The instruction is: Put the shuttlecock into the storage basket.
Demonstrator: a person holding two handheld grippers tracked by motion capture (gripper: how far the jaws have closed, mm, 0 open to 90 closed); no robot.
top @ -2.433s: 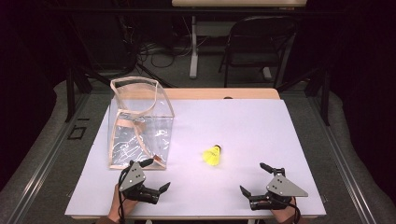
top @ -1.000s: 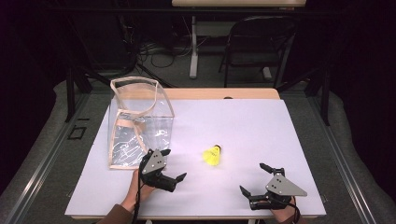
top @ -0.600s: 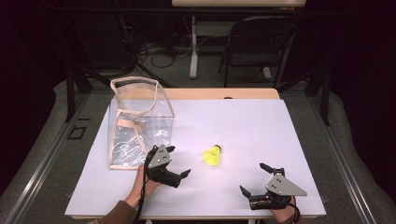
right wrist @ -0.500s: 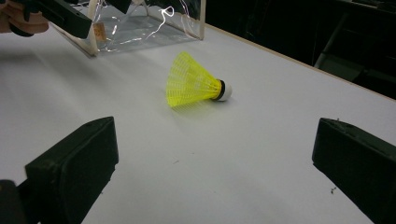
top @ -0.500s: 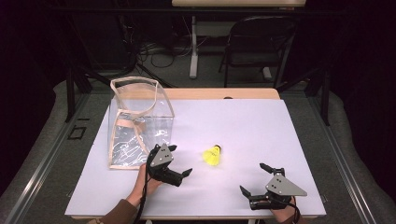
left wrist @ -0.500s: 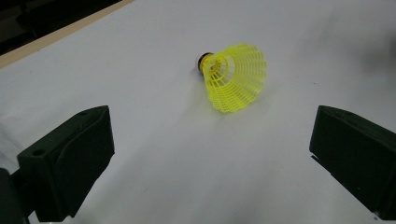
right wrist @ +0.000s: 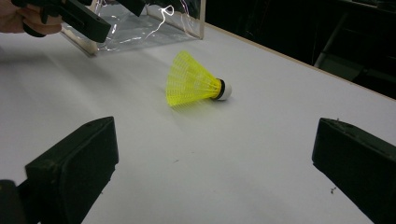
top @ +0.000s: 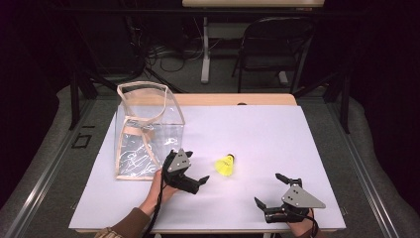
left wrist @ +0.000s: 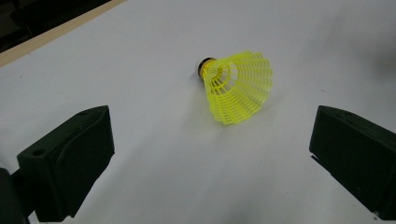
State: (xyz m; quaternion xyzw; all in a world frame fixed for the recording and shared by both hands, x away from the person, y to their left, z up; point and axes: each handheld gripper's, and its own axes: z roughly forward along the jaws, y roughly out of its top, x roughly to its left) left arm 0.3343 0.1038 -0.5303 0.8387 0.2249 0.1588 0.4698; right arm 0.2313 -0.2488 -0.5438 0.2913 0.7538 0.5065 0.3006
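1 worktop (top: 277, 134), white sheet on top, wooden edge showing along the far side. Most of the sheet right of and beyond the shuttlecock is bare, wide room to move there; the near edge sits just behind both grippers.

1 clear plastic bag (top: 146, 131) with tan trim and a strap handle, standing upright with its top open, left of and beyond the shuttlecock, near the worktop's left edge. Contents: cannot tell through the glare on the plastic, nothing clearly inside.

2 grippers. Left gripper (top: 197, 184) sits near the shuttlecock on its near-left side, just in front of the bag's near right corner, held by a hand (top: 159, 186) coming from the near edge. Jaws spread wide, nothing between them; in the left gripper view the shuttlecock (left wrist: 236, 86) lies ahead of the gap, not touching either jaw. Right gripper (top: 267, 191) sits well apart from the shuttlecock, on its near-right side, close to the near edge. Jaws also wide apart, holding nothing.

1 shuttlecock, yellow mesh skirt, white cork tip with a dark band, lying on its side on the sheet, apart from the bag, skirt toward the left gripper.
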